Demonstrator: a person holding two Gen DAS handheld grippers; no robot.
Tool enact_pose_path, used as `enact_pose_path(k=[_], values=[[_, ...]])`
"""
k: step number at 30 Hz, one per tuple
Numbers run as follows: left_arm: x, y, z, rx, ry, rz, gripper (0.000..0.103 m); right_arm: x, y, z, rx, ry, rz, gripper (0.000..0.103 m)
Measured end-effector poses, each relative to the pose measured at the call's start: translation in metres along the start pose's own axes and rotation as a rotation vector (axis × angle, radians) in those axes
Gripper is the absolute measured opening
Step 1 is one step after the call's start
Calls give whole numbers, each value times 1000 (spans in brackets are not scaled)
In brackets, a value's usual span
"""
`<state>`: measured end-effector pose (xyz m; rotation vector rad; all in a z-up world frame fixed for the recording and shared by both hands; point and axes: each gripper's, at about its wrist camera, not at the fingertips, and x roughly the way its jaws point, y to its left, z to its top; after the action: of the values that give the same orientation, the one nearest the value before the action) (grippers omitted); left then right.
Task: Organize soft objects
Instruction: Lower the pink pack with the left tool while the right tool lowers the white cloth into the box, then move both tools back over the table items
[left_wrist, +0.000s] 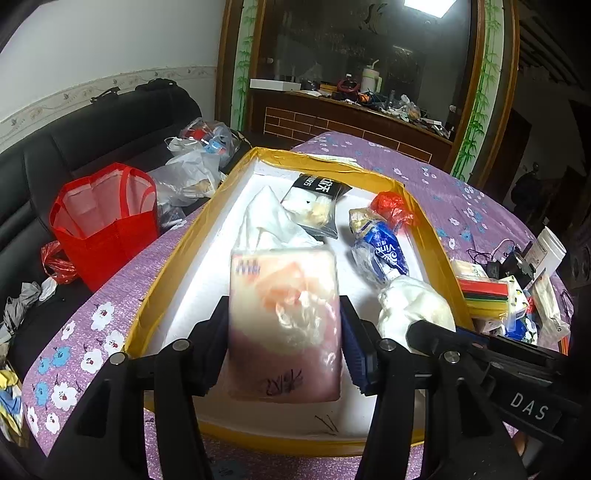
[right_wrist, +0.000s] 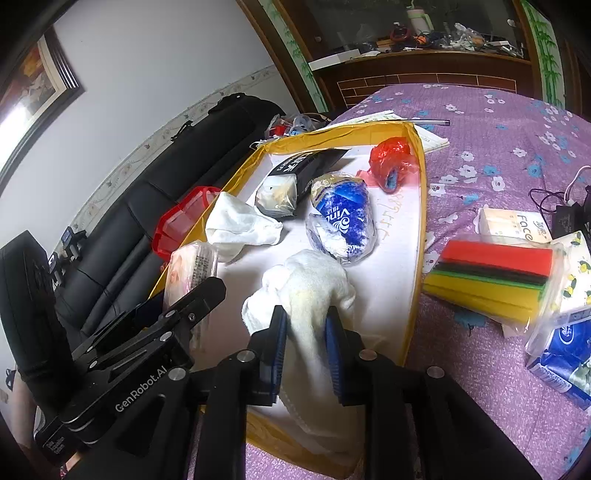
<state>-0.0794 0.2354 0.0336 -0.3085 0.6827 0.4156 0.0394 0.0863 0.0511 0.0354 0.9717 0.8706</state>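
My left gripper is shut on a pink tissue pack and holds it over the near left part of a yellow-rimmed white tray. My right gripper is shut on a white towel over the tray's near right part. The towel also shows in the left wrist view, and the tissue pack in the right wrist view. In the tray lie a white cloth, a black-topped packet, a blue-and-white tissue pack and a red plastic bag.
The tray sits on a purple flowered tablecloth. Right of the tray lie a pack of coloured sponges, tissue packs and black cables. A red bag and plastic bags stand on a black sofa at left.
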Motion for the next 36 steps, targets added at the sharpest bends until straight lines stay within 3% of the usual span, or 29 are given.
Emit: enact_pose_path(k=[7,14,36], values=[[-3,2,0,-8,-11,5,61,-4,0,-1,5,-6,5,34],[-6,1,0,-5,-18,10,65,-12,0,-1,7,-20,21,34],[-33,-19,6,20,-72,-18,65,-53,-8,-11,14,-67,46,40]])
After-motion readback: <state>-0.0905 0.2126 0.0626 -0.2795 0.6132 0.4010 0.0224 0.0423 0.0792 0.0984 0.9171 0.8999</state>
